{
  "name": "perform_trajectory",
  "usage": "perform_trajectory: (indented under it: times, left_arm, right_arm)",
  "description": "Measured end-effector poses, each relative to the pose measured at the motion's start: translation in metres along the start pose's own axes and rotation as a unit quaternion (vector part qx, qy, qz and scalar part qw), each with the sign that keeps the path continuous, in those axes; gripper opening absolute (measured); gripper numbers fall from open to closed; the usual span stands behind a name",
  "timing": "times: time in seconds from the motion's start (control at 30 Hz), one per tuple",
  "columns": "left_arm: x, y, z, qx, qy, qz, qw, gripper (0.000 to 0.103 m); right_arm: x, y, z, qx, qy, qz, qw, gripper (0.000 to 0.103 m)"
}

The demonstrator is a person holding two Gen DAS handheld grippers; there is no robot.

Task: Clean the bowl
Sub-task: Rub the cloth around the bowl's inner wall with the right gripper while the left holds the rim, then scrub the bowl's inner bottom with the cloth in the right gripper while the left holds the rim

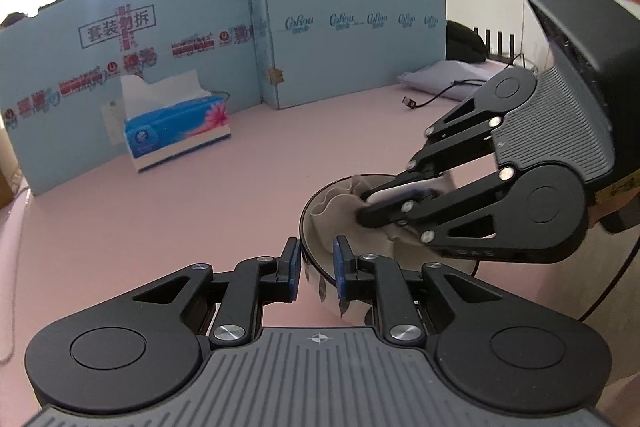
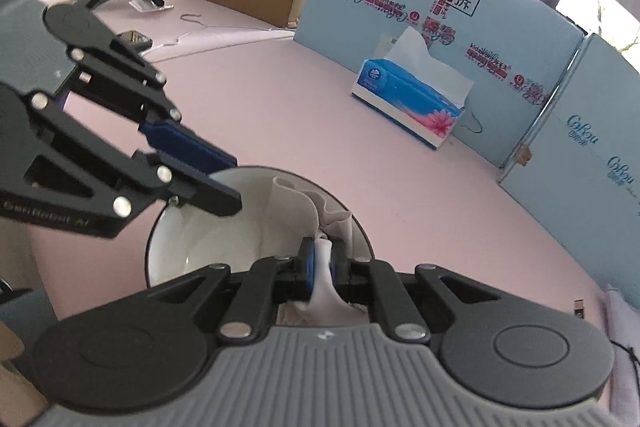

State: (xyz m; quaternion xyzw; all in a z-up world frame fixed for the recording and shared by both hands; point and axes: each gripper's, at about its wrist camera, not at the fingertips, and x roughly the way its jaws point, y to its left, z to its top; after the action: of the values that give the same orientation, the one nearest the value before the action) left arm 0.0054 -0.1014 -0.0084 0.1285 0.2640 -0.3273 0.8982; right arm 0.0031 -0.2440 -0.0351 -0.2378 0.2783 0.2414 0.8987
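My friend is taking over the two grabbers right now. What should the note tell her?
Left gripper: its pads straddle the near rim of the bowl with a gap showing, so the hold looks loose.
Right gripper: shut on the tissue, down inside the bowl.
Bowl sits on the pink table; tissue box stands at the back by the blue boards.
Done: tissue taken and brought into the bowl.
Left: steady the bowl, wipe all round, lift the tissue out. The inside looks white, but I cannot tell if it is clean.

Pink table [image 1: 160, 211] w/ bowl [image 2: 208, 227], tissue box [image 1: 178, 131], cable [image 1: 436, 99].
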Motion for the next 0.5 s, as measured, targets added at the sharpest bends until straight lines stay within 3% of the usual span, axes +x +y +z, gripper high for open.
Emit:
perform_trajectory:
  times: [0.3,0.5]
  left_arm:
    - [-0.003,0.011,-0.011,-0.026,-0.012,-0.03,0.9991,0.03]
    - [-0.01,0.027,-0.015,-0.055,-0.028,-0.054,0.9966,0.028]
  right_arm:
    - [0.01,0.003,0.012,0.01,-0.007,0.038,0.999,0.007]
    - [0.016,0.001,0.015,0.023,-0.004,0.065,0.998,0.007]
